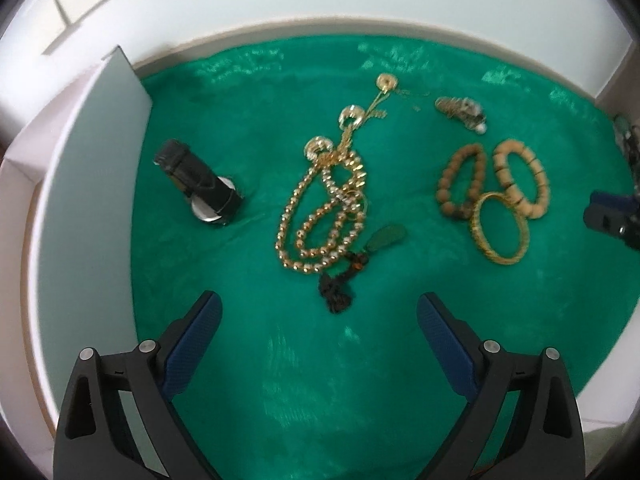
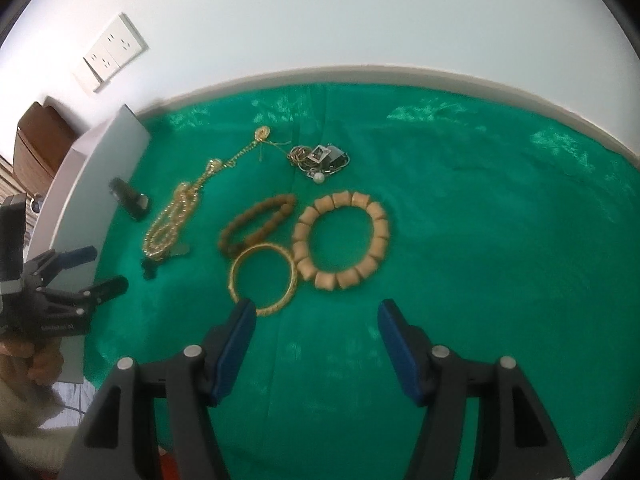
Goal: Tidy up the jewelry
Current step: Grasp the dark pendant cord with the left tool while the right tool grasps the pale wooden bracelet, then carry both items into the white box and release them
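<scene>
Two empty, spread grippers: left gripper [image 1: 319, 312], right gripper [image 2: 316, 316]

Bare green cloth [image 2: 500, 240] lies open right of the bracelets [image 2: 340, 240]; the white box [image 1: 92, 200] walls the left edge.

Green cloth [image 2: 480, 240] — gold bangle [image 2: 262, 278], tan bead bracelet [image 2: 340, 238], black watch [image 1: 198, 182].

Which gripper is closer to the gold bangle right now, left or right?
Right. The right gripper hovers open just in front of the gold bangle, one fingertip overlapping its rim in view. The left gripper is open over by the gold bead necklace, farther from the bangle.
</scene>
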The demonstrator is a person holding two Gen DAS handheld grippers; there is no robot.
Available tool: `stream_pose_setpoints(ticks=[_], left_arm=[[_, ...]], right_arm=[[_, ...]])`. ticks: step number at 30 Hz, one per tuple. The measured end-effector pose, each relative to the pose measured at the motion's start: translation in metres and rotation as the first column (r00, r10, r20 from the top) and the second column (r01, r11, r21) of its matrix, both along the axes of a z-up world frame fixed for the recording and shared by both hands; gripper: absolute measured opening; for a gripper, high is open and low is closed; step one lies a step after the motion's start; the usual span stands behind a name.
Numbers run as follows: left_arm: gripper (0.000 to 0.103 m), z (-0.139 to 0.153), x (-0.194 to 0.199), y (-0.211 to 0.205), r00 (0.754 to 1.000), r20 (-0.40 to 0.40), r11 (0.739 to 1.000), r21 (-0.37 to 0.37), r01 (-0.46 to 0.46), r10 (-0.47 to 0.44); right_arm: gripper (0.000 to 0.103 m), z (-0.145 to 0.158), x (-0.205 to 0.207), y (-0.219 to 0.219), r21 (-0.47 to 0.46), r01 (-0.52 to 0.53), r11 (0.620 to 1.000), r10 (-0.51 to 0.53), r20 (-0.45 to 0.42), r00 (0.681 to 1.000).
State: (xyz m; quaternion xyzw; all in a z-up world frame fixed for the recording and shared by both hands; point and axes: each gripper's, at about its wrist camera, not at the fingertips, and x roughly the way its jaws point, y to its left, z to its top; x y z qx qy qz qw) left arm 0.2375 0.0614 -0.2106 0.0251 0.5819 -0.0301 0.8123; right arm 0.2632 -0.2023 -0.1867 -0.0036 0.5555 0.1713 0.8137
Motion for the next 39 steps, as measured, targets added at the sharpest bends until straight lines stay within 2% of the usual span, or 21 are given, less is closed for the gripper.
stream_pose_setpoints(ticks=[2, 7, 9, 13, 15, 17, 19, 21, 22, 30, 34, 39], left_arm=[[0.091, -0.011, 0.008, -0.001, 0.999, -0.034, 1.000, 0.011, -0.004, 0.004], [0.079, -0.027, 0.017, -0.005, 0.997, -0.073, 1.000, 0.029, -0.011, 0.013], [0.074, -0.030, 0.019, -0.008, 0.997, -0.082, 0.999, 0.030, -0.013, 0.015], [0.069, -0.035, 0.023, -0.012, 0.995, -0.094, 0.999, 0.034, -0.019, 0.022], [0.067, -0.037, 0.025, -0.012, 0.995, -0.091, 0.999, 0.021, -0.026, 0.027], [0.059, -0.038, 0.029, -0.011, 0.995, -0.089, 0.999, -0.002, -0.037, 0.037], [0.028, -0.036, 0.032, -0.009, 0.995, -0.088, 0.999, -0.004, -0.046, 0.046], [0.017, -0.036, 0.036, -0.005, 0.994, -0.096, 0.998, -0.017, -0.058, 0.056], [0.007, -0.037, 0.036, -0.003, 0.993, -0.100, 0.998, -0.030, -0.064, 0.060], [0.005, -0.022, 0.017, 0.025, 0.987, -0.105, 0.975, -0.171, -0.139, 0.122], [0.005, 0.002, 0.008, 0.029, 0.986, -0.079, 0.960, -0.227, -0.161, 0.147], [0.005, 0.047, -0.006, 0.026, 0.988, -0.006, 0.948, -0.282, -0.151, 0.155]], right_arm=[[0.064, -0.010, 0.013, 0.009, 0.009, -0.020, 1.000, 0.020, -0.040, 0.999], [0.045, -0.031, 0.042, 0.034, 0.019, -0.038, 0.999, 0.040, -0.112, 0.993], [0.035, -0.042, 0.056, 0.043, 0.000, -0.046, 0.999, 0.045, -0.142, 0.989], [0.031, -0.061, 0.068, 0.060, -0.069, -0.062, 0.996, 0.050, -0.173, 0.984], [0.028, -0.060, 0.070, 0.068, -0.108, -0.069, 0.992, 0.052, -0.152, 0.987], [0.016, -0.061, 0.072, 0.071, -0.134, -0.063, 0.989, 0.044, -0.139, 0.989], [0.015, -0.060, 0.071, 0.072, -0.146, -0.064, 0.987, 0.044, -0.134, 0.990], [0.015, -0.058, 0.069, 0.068, -0.134, -0.056, 0.989, 0.037, -0.140, 0.989], [0.015, -0.056, 0.067, 0.064, -0.116, -0.045, 0.992, 0.029, -0.141, 0.990], [0.015, -0.008, 0.054, 0.021, 0.043, 0.030, 0.999, -0.025, -0.104, 0.994], [0.015, 0.013, 0.047, -0.009, 0.144, 0.060, 0.988, -0.045, -0.106, 0.993], [0.015, 0.037, 0.031, -0.004, 0.198, 0.041, 0.979, -0.026, -0.076, 0.997]])
